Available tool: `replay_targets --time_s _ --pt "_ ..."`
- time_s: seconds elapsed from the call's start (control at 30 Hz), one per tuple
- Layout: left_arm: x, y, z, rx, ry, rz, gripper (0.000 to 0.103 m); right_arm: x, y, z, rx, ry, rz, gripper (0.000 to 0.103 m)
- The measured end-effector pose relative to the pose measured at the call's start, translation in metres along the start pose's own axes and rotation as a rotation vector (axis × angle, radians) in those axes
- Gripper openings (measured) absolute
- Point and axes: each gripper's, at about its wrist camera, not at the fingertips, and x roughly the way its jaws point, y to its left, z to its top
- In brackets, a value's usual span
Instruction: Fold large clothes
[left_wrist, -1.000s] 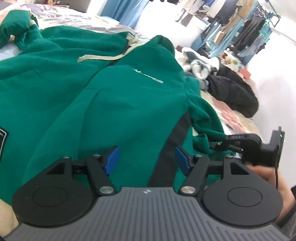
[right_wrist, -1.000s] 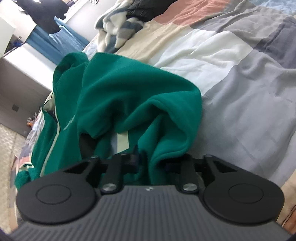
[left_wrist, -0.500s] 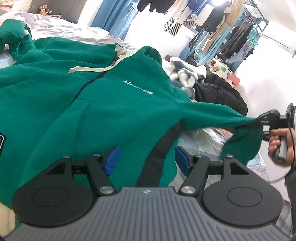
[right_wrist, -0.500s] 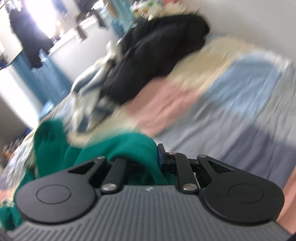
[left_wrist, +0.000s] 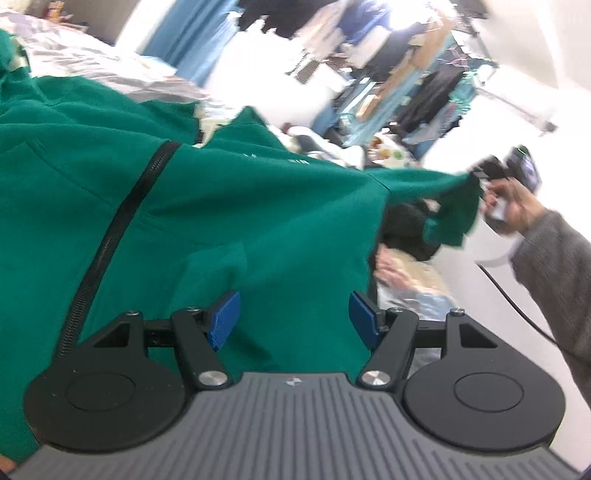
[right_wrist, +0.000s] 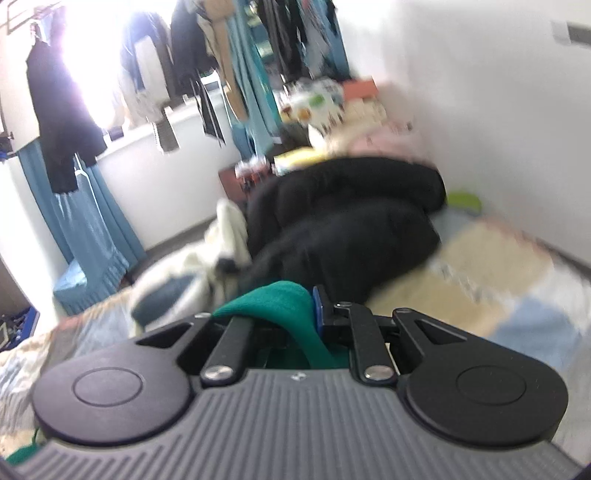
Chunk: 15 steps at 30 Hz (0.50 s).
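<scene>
A large green zip-up hoodie (left_wrist: 221, 206) lies spread on the bed, its black zipper (left_wrist: 110, 240) running down the left. My left gripper (left_wrist: 295, 319) hovers low over the hoodie's body, open, its blue pads wide apart with cloth beneath them. The hoodie's sleeve (left_wrist: 424, 184) is stretched out to the right and lifted off the bed. My right gripper (left_wrist: 480, 177), held by a hand (left_wrist: 513, 210), is shut on the sleeve end. In the right wrist view the green sleeve (right_wrist: 280, 299) bulges up between the jaws of the right gripper (right_wrist: 291, 314).
A black jacket (right_wrist: 351, 221) and a white and blue garment (right_wrist: 192, 280) are heaped on the patchwork bedspread (right_wrist: 498, 266) beyond the sleeve. Hanging clothes (right_wrist: 221, 55) fill the far side, a white wall (right_wrist: 498, 110) bounds the right. A grey-sleeved arm (left_wrist: 554, 266) reaches in.
The right gripper has risen and swung out to the right with the sleeve, pulling it from a crumpled heap into a taut, lifted stretch. The left gripper stayed over the hoodie and tilted slightly.
</scene>
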Motion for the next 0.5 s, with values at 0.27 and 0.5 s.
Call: replay_targets --time_s 0.27,0.5 --pt "0.038 0.003 -0.009 -0.003 0.096 -0.026 0.071 0.046 0.016 0.039 -0.195 -0.202 -0.041 0.015" --pt "0.069 0.009 -0.018 0.015 0.183 0.039 0.071 0.119 -0.025 -0.049 -0.346 -0.114 -0.113 0.016"
